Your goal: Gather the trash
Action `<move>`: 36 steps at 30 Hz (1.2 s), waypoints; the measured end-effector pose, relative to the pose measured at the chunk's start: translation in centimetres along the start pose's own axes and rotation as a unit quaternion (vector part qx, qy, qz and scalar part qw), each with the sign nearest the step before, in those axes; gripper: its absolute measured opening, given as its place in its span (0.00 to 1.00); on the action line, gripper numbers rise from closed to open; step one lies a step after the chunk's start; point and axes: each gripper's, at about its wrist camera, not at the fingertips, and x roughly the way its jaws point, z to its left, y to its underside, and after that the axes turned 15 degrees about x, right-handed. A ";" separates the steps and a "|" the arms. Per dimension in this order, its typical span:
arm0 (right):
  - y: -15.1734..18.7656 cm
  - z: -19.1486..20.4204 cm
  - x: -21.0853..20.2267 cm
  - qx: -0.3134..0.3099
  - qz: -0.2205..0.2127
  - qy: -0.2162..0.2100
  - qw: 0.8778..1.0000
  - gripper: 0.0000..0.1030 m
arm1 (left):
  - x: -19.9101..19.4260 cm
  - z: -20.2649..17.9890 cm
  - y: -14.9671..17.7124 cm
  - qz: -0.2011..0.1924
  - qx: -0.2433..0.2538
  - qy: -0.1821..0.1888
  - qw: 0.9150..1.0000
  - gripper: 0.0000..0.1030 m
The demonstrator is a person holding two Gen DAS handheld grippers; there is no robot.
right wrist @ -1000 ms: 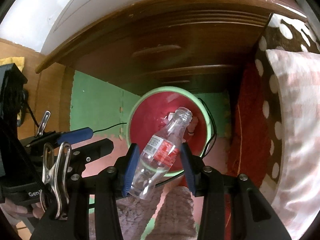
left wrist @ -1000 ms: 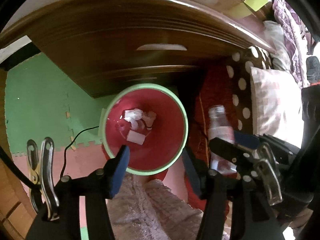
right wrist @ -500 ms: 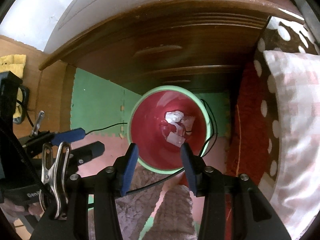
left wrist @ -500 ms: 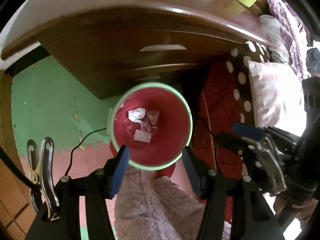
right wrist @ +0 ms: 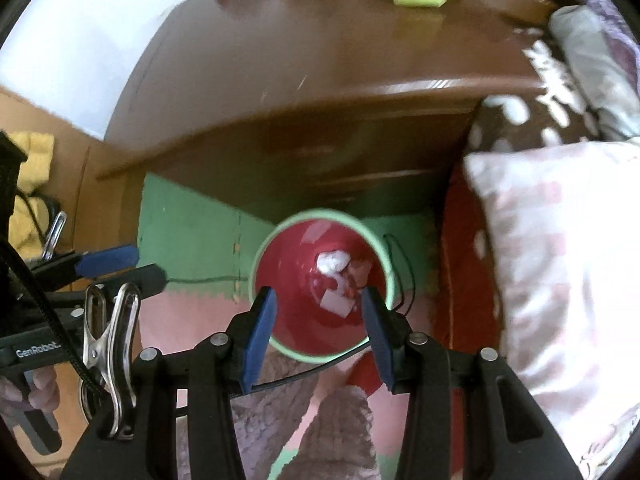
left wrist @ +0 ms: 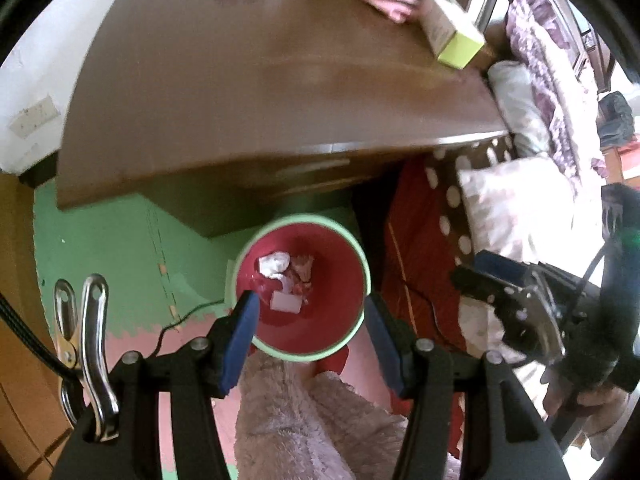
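Left gripper [left wrist: 310, 330] fingers [left wrist: 242, 336] spread, nothing between them; right gripper [right wrist: 320, 330] fingers [right wrist: 260, 326] likewise spread and empty. Both point steeply down at the red bin [left wrist: 352, 256], green-rimmed, standing on the floor. Trash sits at the bottom of the bin: a white crumpled wad [left wrist: 274, 263], a pale flat piece [left wrist: 286, 302] nearer the fingers, and some clear and reddish scraps beside them that are too blurred to name. In the left view the right gripper [left wrist: 486, 276] shows to the right of the bin, over the bedding. Judgement: collection is partly done, and more trash probably lies on the table [left wrist: 256, 72] behind the bin, where a yellow-green box [left wrist: 456, 38] and crumpled cloth or paper [left wrist: 384, 0] crowd the far edge. Risks: both views are motion-blurred, so a hasty reach toward the table could strike its front edge; the thin black cable [left wrist: 182, 316] running across the floor left of the bin could catch a finger or tip the bin if dragged; a further drop released off-centre may bounce off the rim. Floor around the bin is green and pink foam matting [left wrist: 100, 248]; a fuzzy pink-grey rug or slipper [left wrist: 288, 412] lies nearer than the bin. Right of the bin, a red spread [left wrist: 412, 264], a dotted brown cover [left wrist: 448, 204] and a pale pillow [left wrist: 516, 208] belong to a bed.
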 end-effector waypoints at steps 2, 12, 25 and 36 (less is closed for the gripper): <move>-0.7 -0.4 -1.2 0.013 -0.015 0.000 1.000 0.44 | -1.2 0.1 -0.8 -0.007 0.006 -0.002 1.000 0.56; -3.6 -2.2 -6.8 0.084 -0.089 0.011 0.992 0.44 | -5.6 1.1 -4.8 -0.042 0.032 0.005 0.999 0.56; -7.5 -2.2 -13.1 0.164 -0.179 0.007 0.970 0.44 | -10.3 2.9 -10.6 -0.085 0.060 0.021 0.994 0.56; -10.8 -1.7 -17.0 0.169 -0.231 -0.021 0.958 0.44 | -12.3 3.4 -13.6 -0.106 0.033 0.026 0.993 0.56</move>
